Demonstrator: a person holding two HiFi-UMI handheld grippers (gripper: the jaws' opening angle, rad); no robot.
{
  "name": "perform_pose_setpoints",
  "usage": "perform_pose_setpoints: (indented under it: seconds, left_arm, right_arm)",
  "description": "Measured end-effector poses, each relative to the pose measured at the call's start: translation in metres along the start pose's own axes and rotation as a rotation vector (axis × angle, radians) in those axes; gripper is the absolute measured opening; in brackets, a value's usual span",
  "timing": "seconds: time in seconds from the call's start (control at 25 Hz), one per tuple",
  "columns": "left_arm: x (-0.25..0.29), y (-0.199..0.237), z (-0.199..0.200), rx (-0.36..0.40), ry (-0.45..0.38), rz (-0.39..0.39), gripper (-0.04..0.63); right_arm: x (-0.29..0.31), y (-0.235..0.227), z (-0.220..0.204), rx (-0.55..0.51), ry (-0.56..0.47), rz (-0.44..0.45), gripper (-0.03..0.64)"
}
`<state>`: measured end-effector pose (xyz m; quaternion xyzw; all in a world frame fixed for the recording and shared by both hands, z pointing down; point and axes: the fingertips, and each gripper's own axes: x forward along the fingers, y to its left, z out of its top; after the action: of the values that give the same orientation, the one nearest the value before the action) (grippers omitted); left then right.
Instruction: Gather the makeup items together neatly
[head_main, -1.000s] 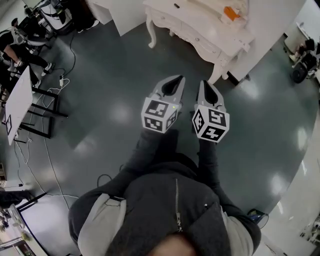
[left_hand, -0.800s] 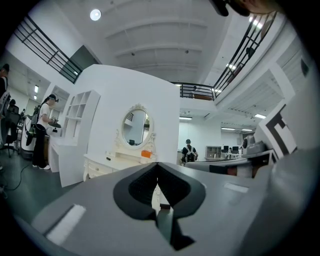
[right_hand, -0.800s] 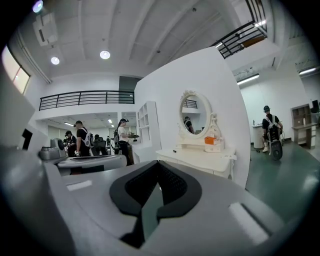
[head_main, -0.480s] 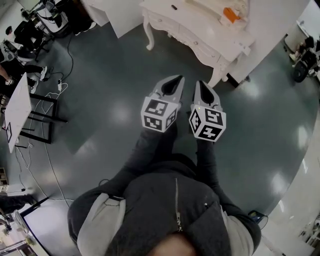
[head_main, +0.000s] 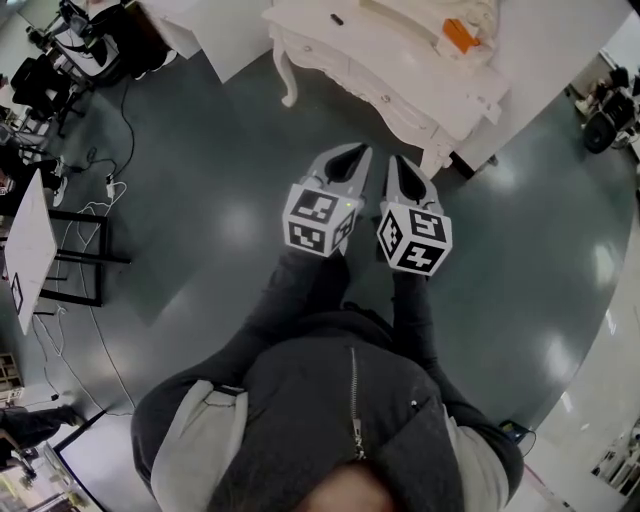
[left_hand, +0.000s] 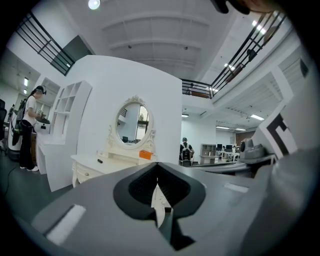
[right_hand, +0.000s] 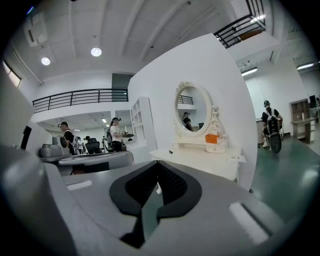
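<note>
both the left gripper and the right gripper are held with jaws pressed together and nothing between them, over the floor short of the dressing table. the makeup items are seen on its top: an orange box by the mirror, and a small dark item well apart. they are judged light, rigid and smooth, so each is best taken across its narrow sides.
</note>
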<state>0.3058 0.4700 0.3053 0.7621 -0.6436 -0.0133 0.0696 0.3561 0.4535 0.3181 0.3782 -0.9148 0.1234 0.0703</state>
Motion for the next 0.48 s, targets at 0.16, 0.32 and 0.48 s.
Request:
perform_pose_setpoints:
  seconds: [0.16, 0.32, 0.48]
  left_arm:
    - [0.034, 0.033, 0.008, 0.002, -0.001, 0.005, 0.009]
    - [0.068, 0.062, 0.017, 0.013, -0.003, -0.002, 0.009]
    - [0.100, 0.090, 0.027, 0.027, -0.013, -0.006, 0.009]
  right_arm:
    - [0.043, -0.010, 0.015, 0.004, -0.017, -0.004, 0.003]
    - [0.085, -0.021, 0.030, 0.008, -0.029, -0.011, 0.003]
    - [0.124, -0.026, 0.042, -0.006, -0.034, 0.000, 0.003]
